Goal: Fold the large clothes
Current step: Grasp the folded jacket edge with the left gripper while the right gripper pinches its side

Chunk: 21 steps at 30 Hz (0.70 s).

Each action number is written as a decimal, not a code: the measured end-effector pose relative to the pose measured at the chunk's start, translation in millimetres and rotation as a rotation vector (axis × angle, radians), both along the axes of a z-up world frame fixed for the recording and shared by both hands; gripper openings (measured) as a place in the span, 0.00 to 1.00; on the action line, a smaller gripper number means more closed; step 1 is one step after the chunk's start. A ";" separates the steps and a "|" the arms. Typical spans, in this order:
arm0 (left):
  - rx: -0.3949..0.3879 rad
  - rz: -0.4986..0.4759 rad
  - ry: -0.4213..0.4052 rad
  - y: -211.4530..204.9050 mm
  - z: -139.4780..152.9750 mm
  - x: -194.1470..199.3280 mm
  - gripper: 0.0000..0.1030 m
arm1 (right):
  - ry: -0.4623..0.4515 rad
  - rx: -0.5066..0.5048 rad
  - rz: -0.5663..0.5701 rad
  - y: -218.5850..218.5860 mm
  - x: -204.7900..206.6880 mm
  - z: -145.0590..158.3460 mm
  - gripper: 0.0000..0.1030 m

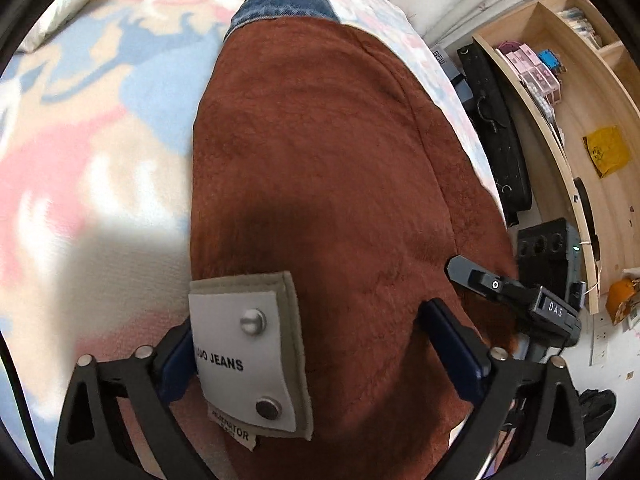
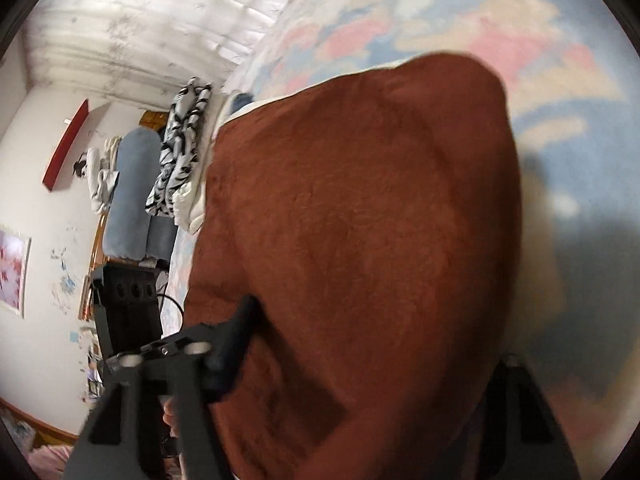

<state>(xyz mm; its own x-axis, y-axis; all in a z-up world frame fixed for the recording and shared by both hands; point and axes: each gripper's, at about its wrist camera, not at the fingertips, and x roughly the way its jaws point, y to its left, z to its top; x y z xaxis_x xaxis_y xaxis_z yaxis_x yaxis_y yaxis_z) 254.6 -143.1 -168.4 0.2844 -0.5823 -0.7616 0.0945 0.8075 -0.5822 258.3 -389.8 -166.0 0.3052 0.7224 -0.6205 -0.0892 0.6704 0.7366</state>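
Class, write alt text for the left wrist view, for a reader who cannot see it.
A rust-brown fleecy garment lies on a pastel patterned bedspread, with blue denim showing at its far end. The left hand-held gripper is open over the near end, a grey jeans label between its fingers. The right hand-held gripper reaches in from the right, in front of wooden shelves.

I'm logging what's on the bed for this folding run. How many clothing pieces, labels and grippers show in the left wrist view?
Brown fleece-lined garment: 1
Denim part at its far end: 1
Grey brand label: 1
Small woven tag below it: 1
Grippers: 2, left gripper and right gripper
Total: 6
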 end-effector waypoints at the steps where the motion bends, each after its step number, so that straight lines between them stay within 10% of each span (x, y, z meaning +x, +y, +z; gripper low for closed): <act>1: 0.010 -0.003 -0.010 -2.1 3.2 -0.6 0.91 | -0.019 -0.008 -0.002 1.8 -3.3 4.9 0.42; 6: 0.064 -0.017 -0.076 -1.3 29.1 -13.8 0.75 | -0.097 -0.076 -0.015 21.8 -21.2 35.0 0.25; 21: 0.120 -0.005 -0.218 98.2 123.9 -98.8 0.70 | -0.215 -0.063 0.035 131.1 -102.9 103.6 0.25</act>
<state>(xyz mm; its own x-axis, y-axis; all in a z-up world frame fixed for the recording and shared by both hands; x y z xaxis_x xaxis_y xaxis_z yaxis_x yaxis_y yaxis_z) 155.8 -45.0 -44.5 0.4469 -0.4937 -0.7460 0.2119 0.8686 -0.4479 155.4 -258.7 -62.4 0.4105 0.6965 -0.5885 -0.2635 0.7085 0.6547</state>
